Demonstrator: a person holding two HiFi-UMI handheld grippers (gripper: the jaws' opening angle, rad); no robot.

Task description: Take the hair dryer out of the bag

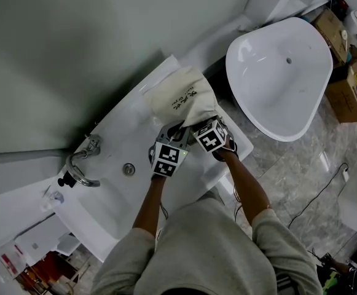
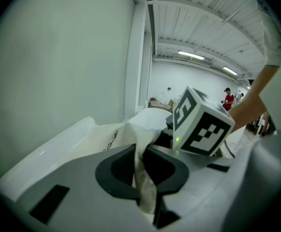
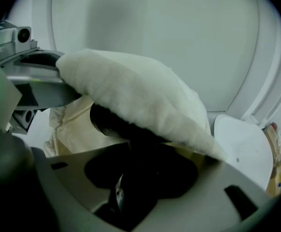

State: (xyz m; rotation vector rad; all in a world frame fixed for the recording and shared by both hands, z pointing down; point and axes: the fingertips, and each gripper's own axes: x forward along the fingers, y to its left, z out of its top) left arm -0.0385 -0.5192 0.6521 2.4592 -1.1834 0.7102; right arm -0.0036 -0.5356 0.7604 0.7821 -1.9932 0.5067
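A cream cloth bag (image 1: 181, 97) lies on the white counter (image 1: 120, 125) beside the sink. Both grippers meet at its open mouth. My left gripper (image 1: 172, 133) is shut on the bag's rim; in the left gripper view a fold of cloth (image 2: 142, 178) is pinched between its jaws (image 2: 140, 170). My right gripper (image 1: 194, 128) reaches into the mouth. In the right gripper view the black hair dryer (image 3: 106, 122) shows under the lifted cloth (image 3: 140, 95), and its dark handle fills the gap between the jaws (image 3: 140, 170). Most of the dryer is hidden in the bag.
A chrome faucet (image 1: 83, 165) and the drain (image 1: 128, 169) sit in the basin left of the grippers. A white freestanding basin (image 1: 282, 66) stands to the right on the tiled floor. Cardboard boxes (image 1: 350, 85) are at the far right.
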